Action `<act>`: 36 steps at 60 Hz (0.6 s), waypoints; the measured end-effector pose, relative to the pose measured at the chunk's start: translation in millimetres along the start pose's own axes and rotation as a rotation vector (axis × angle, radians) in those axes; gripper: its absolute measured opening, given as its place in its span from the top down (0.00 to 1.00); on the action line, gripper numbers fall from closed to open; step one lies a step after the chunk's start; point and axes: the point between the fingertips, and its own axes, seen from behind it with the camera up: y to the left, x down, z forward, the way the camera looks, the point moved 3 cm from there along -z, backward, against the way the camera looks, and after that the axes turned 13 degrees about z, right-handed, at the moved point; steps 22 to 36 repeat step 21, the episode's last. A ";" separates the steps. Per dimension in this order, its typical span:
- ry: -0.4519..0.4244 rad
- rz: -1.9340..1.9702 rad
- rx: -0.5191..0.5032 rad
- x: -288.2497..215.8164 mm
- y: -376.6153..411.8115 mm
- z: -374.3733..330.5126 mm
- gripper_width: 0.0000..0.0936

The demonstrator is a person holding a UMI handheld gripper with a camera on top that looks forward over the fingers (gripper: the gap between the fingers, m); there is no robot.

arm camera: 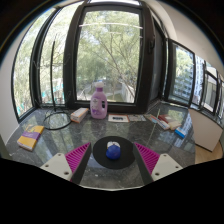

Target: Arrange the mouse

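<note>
Blue mouse [113, 151] on round black pad [112, 157], between open fingers [78, 158]

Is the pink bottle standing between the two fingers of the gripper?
No, the pink bottle stands far beyond the open gripper, near the window; between the fingers lies the mouse on its round black pad.

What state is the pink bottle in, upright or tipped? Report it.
Upright. The pink bottle stands on the table with its cap on top, beyond the open fingers that flank the mouse.
</note>
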 end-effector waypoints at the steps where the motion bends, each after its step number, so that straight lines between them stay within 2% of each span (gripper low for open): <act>1: -0.002 -0.002 0.000 0.5 0.9 -5.4 0.09; 14: -0.015 0.004 0.000 5.9 2.6 -54.5 0.08; 36: -0.011 -0.001 -0.003 6.9 5.1 -64.1 0.09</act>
